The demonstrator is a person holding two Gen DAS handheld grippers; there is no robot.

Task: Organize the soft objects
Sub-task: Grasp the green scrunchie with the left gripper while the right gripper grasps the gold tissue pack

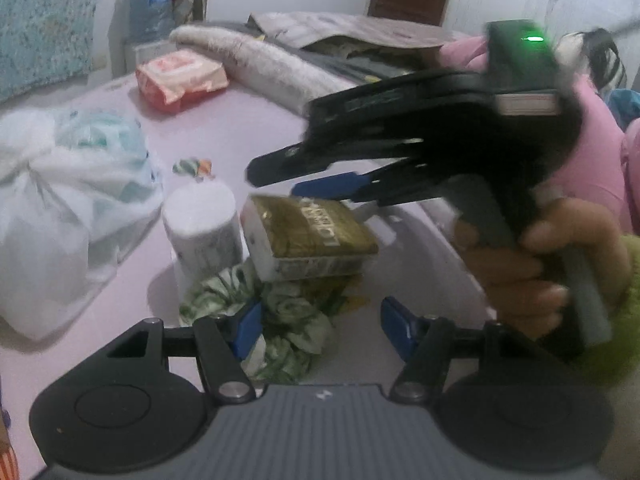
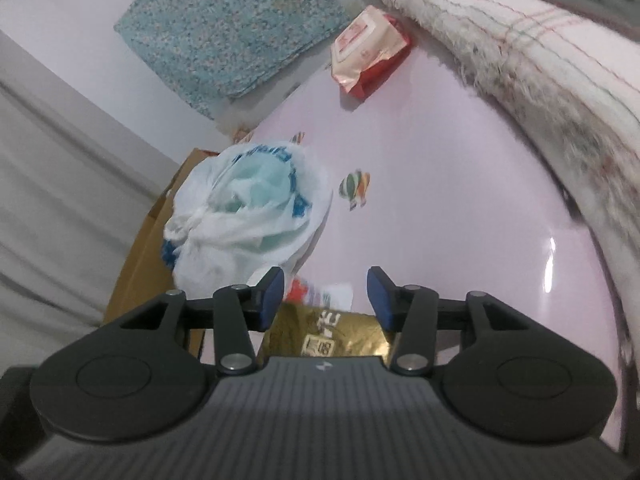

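Fingers of the left gripper (image 1: 322,326) are spread wide above a green-and-white scrunchie (image 1: 280,320), one blue pad touching or overlapping its cloth. Fingers of the right gripper (image 2: 326,298) are likewise held apart and empty over a gold tissue pack (image 2: 332,332); in the left view that gripper (image 1: 280,176) is seen blurred, gripped by a hand (image 1: 532,264). White characters are printed on the gold tissue pack (image 1: 312,232), but they cannot be read for certain. Beside it a white paper roll (image 1: 202,228) stands upright, shown only in the left view. A knotted white plastic bag (image 2: 244,216) with blurred blue lettering lies on the pink worktop (image 2: 440,200), near a balloon sticker (image 2: 354,188). Farther off, a red wet-wipe packet (image 2: 368,52) with illegible print rests against a rolled, fringed towel (image 2: 520,60). A brown cardboard box (image 2: 144,256), beside the worktop edge, appears only in the right view.
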